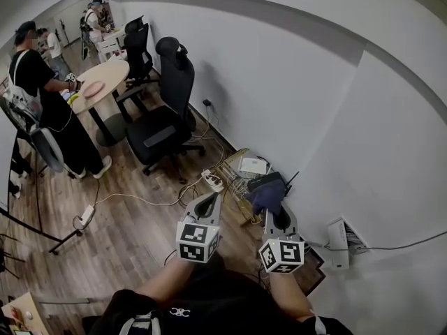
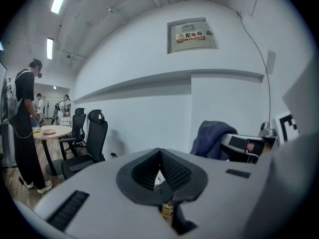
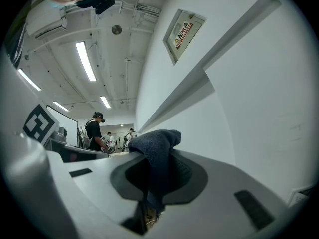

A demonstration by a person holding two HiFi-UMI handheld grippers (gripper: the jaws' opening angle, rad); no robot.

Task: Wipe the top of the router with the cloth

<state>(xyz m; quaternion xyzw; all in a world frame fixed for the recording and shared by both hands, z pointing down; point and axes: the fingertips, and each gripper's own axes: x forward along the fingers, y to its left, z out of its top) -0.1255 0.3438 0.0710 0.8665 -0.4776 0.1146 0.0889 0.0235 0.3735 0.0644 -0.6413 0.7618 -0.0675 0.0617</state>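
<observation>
Pinching the blue cloth (image 3: 157, 143), my right gripper (image 3: 158, 169) hung at the router's (image 1: 264, 181) 6 o'clock; my left gripper (image 2: 160, 171) was closed, empty.

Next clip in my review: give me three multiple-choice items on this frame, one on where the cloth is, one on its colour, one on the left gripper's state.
1. Where is the cloth?
A. Between the right gripper's fingers
B. On the round table
C. Draped over an office chair

2. What colour is the cloth?
A. White
B. Dark blue
C. Yellow

3. How is the left gripper?
A. Shut on the cloth
B. Wide open, fingers far apart
C. Shut, nothing between its fingers

Answers:
1 A: the right gripper view shows the fingers pinching it.
2 B: it looks dark blue in both gripper views.
3 C: the left gripper view shows the pads meeting with nothing held.
</observation>
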